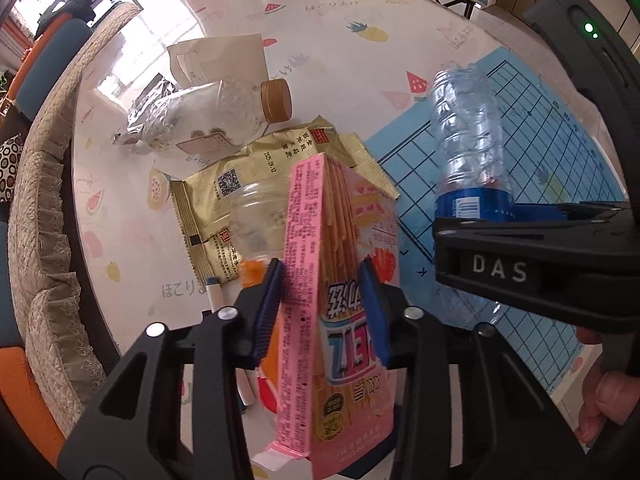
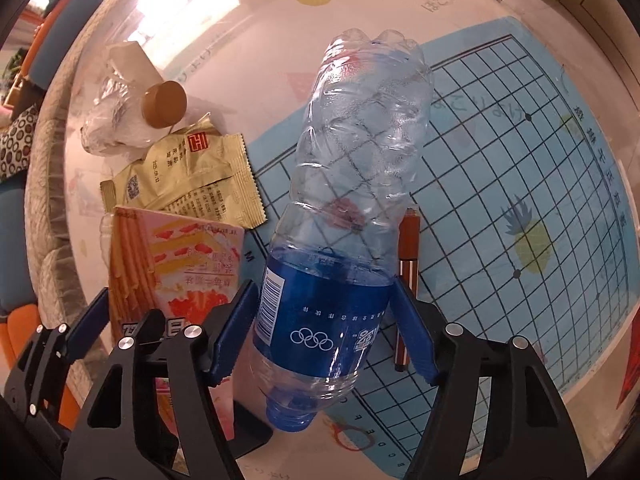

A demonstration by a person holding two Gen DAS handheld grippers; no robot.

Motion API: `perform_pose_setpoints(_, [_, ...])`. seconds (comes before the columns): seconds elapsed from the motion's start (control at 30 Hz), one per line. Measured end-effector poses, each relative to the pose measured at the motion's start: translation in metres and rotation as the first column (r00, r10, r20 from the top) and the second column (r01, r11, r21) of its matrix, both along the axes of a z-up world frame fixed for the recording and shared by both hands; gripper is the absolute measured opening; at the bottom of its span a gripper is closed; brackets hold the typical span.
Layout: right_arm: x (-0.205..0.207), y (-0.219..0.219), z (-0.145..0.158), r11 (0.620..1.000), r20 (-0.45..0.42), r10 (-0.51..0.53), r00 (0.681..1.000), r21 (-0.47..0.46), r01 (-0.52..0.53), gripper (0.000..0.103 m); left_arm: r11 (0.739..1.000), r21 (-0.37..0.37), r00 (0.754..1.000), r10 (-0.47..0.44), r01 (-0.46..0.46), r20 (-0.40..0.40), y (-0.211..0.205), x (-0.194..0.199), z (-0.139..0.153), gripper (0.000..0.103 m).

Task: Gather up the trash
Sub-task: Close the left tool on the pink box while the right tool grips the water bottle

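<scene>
My left gripper (image 1: 322, 280) is shut on a pink snack box (image 1: 340, 312) and holds it upright above the table. The box also shows in the right wrist view (image 2: 176, 264). My right gripper (image 2: 324, 300) is shut on an empty clear plastic bottle with a blue label (image 2: 352, 208), held above a blue grid mat (image 2: 520, 168). The bottle also shows in the left wrist view (image 1: 468, 136). On the table lie a gold snack wrapper (image 1: 256, 184), a clear bottle with a brown cap (image 1: 224, 116) and a crumpled paper sheet (image 1: 220, 60).
The round table (image 1: 360, 16) has a fruit-print cloth. A second clear bottle (image 1: 256, 216) lies over the gold wrapper. A brown pen (image 2: 408, 280) lies on the blue mat. A white marker (image 1: 214, 288) lies near the left gripper. A lace-covered sofa (image 1: 44, 216) runs along the left.
</scene>
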State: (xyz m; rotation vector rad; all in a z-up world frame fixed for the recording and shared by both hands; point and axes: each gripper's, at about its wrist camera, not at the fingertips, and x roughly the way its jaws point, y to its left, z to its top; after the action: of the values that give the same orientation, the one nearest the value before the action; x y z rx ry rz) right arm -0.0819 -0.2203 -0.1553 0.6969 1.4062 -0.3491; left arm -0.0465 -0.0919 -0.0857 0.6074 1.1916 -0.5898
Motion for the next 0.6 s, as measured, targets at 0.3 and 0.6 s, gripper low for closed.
perform_pose_setpoints(0.3, [-0.006,-0.009,0.026,1.0,0.053,0.009,0.999,0.004,-0.009,0.066,0.994,-0.092,0.998,0.054,-0.055,-0.014,0.012,0.007,0.021,0.025])
perform_pose_setpoints(0.6, [-0.023,-0.03,0.056,1.0,0.102,0.015,0.995,-0.004,-0.015,0.066,0.98,-0.149,0.991,0.133,-0.135,-0.028,0.028,0.016,0.048,0.024])
